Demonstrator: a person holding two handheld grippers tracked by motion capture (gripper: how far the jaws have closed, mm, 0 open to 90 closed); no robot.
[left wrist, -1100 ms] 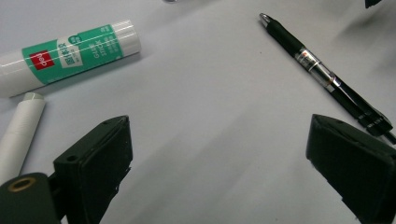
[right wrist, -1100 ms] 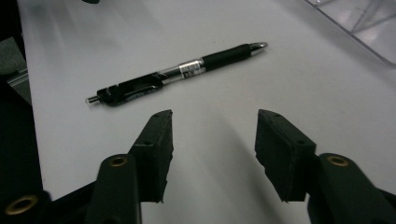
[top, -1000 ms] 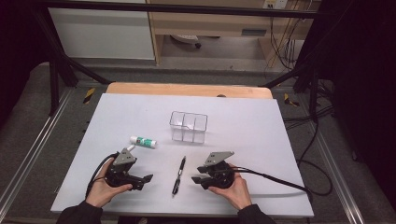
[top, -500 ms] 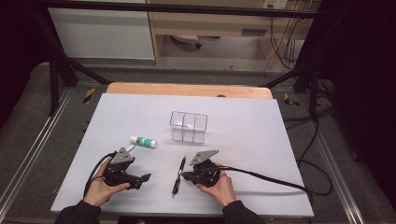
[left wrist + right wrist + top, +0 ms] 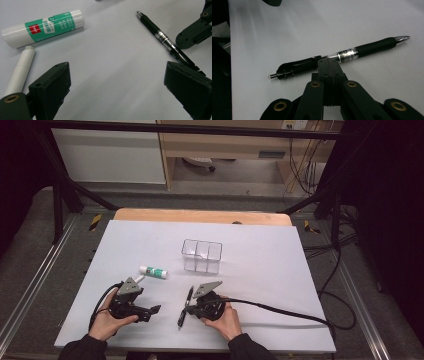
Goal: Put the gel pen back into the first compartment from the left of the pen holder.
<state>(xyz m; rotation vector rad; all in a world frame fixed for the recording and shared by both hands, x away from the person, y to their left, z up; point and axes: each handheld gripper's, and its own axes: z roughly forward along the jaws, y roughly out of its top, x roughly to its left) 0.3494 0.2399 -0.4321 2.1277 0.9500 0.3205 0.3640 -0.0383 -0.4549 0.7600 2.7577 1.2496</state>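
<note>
Looking from the high view, I see the pen [image 5: 184, 307] lying on the counter [image 5: 260, 270] beside my right tongs [image 5: 190, 309]. Left gripper view: left tongs [image 5: 120, 82] gape apart, empty. Right gripper view: jaws together, tips against the pen's barrel, nothing clamped; I should reopen and straddle it.

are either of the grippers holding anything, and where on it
Nothing is held. The right gripper is shut, its tips against the pen mid-barrel; the left gripper is open.
</note>
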